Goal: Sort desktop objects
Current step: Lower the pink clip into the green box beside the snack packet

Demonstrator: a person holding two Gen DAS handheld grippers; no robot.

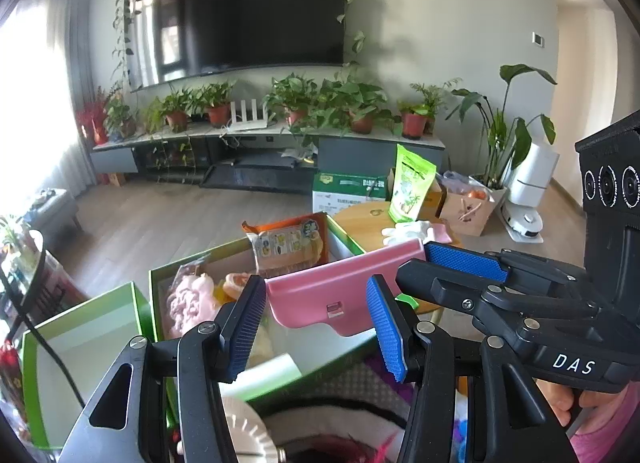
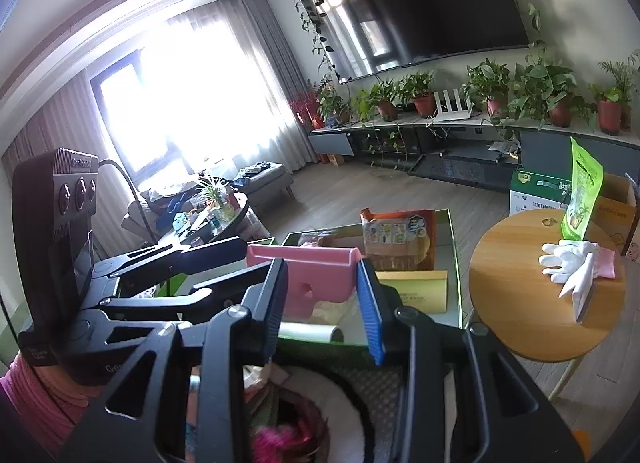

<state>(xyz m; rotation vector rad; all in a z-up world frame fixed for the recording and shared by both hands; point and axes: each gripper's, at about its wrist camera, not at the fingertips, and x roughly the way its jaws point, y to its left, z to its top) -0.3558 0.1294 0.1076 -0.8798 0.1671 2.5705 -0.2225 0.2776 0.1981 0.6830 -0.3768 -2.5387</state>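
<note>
A pink plastic holder (image 1: 340, 295) hangs over the green-rimmed box (image 1: 160, 283). My right gripper (image 2: 324, 303) is shut on the pink holder (image 2: 308, 283), with its blue pads against the holder's sides. In the left wrist view the right gripper (image 1: 424, 267) grips the holder's right end. My left gripper (image 1: 316, 327) is open just in front of the holder, without touching it. The box holds an orange snack packet (image 1: 288, 243), a pink soft item (image 1: 188, 303) and other small things.
A second green box (image 1: 80, 343) stands at the left. A round wooden table (image 2: 532, 287) at the right bears white gloves (image 2: 572, 263) and a green pouch (image 2: 580, 191). Cartons stand on the floor behind it. A cluttered mat lies below the grippers.
</note>
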